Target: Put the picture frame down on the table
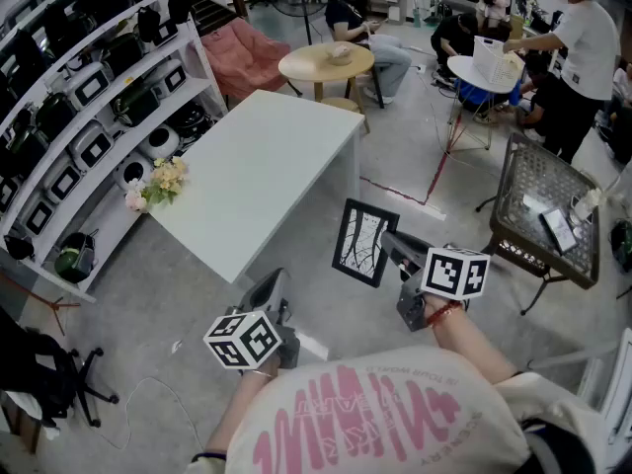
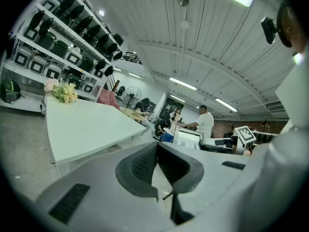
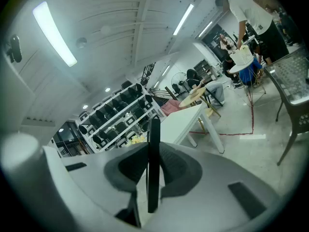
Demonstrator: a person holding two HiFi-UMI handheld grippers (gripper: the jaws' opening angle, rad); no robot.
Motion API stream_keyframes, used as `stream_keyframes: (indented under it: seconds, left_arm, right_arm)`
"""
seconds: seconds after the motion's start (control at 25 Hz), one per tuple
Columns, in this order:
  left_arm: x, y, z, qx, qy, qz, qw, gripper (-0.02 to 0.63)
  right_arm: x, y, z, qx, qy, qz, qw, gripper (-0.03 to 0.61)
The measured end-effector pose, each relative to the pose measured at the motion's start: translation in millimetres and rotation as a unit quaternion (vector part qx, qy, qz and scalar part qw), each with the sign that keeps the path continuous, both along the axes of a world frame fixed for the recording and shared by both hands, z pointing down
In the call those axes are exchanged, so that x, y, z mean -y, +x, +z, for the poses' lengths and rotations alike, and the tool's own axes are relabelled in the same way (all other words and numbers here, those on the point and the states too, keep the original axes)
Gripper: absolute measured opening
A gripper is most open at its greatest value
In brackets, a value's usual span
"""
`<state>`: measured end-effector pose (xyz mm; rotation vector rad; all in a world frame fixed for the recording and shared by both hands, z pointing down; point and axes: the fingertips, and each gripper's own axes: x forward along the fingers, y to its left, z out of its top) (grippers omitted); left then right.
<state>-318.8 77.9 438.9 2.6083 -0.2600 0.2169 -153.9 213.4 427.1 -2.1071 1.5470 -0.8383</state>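
1 picture frame [image 1: 363, 243] clamped in R tool [image 1: 392, 242], L tool [image 1: 269, 287] closed – empty

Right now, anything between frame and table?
Nothing: only bare floor separates the frame, held by the right gripper, from the table, in the head view.
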Motion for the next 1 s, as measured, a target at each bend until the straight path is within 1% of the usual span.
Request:
stream_keyframes:
  seconds: [0.36,0.68,0.88,1.0]
  left_arm:
    - [3.6,-5.7,-2.8,-0.001,0.006,0.002,1.0,0.003]
    - [5.6,-5.1,-5.9,-0.006,0.012,0.017,0.9998,0.003]
    - [13.0,-25.4,6.5,-0.004,0.016,0.026,0.9995,0.003]
    - [22.8,-32.0,15.0,-0.003,0.009,0.022,0.9997,0.003]
  right_arm:
    - [0.9,-4.3,-1.2,0.001,0.005,0.006,1.0,0.072]
    - [1.8,-9.9,-5.3,-0.012,0.013,0.014,1.0,0.072]
    - [10.8,-34.0,9.0,-0.015,0.015,0.024,0.999,0.071]
    - [17.0,-38.7,20.2,-0.006,0.011,0.026,1.0,0.071]
